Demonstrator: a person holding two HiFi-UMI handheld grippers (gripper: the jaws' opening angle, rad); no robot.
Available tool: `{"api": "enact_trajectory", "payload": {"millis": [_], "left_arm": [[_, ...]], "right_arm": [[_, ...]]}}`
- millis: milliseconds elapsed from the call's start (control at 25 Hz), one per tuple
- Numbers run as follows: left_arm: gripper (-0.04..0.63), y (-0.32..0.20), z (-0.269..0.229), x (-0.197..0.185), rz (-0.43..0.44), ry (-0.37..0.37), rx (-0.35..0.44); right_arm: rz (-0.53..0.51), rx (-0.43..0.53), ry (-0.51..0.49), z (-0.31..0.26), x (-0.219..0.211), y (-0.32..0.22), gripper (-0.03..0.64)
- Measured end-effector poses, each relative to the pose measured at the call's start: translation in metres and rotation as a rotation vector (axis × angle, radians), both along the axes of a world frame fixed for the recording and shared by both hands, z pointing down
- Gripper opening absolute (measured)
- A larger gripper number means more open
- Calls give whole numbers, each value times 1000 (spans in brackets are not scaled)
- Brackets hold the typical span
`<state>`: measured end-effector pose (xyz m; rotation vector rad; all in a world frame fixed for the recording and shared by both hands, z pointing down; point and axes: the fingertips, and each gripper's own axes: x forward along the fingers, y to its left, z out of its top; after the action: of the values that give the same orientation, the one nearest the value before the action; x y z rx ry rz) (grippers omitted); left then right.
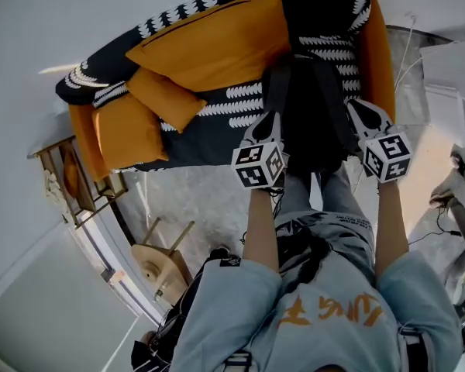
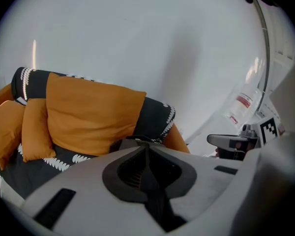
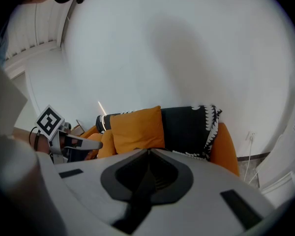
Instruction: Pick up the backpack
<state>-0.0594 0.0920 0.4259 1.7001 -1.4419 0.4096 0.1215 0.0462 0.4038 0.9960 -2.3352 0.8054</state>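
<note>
In the head view a black backpack (image 1: 314, 122) hangs in front of the sofa, between my two grippers. My left gripper (image 1: 270, 118) is at the pack's left side and my right gripper (image 1: 359, 108) at its right side. Each is shut on a black shoulder strap. In the left gripper view the jaws (image 2: 147, 146) are closed, and the strap (image 2: 157, 200) runs down from between them. The right gripper view shows the same: closed jaws (image 3: 148, 154) with a dark strap (image 3: 137, 200) pinched between them. The pack's body is hidden in both gripper views.
An orange sofa (image 1: 217, 107) with a black patterned throw and orange cushions (image 1: 209, 41) stands against the white wall. A wooden rack (image 1: 70, 184) and a wooden stool (image 1: 159, 266) are at the left. Cables (image 1: 442, 223) lie on the floor at the right.
</note>
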Motion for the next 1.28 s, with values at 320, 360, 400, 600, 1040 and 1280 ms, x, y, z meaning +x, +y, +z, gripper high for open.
{"api": "enact_trajectory", "payload": {"millis": [320, 360, 400, 600, 1040, 1280], "left_arm": [[25, -31, 44, 2, 142, 3, -79], [25, -34, 52, 0, 152, 0, -94], [26, -35, 59, -3, 160, -3, -110], [154, -36, 89, -11, 182, 31, -181], [210, -90, 136, -31, 145, 181, -270], [218, -112, 169, -17, 187, 268, -390]], "right_arm": [[2, -132, -49, 47, -12, -12, 34], [-6, -153, -54, 54, -14, -13, 35], [-16, -170, -51, 62, -15, -14, 35], [-47, -261, -37, 96, -15, -16, 168], [-32, -434, -61, 163, -35, -66, 201], [-61, -513, -65, 191, -37, -85, 205]]}}
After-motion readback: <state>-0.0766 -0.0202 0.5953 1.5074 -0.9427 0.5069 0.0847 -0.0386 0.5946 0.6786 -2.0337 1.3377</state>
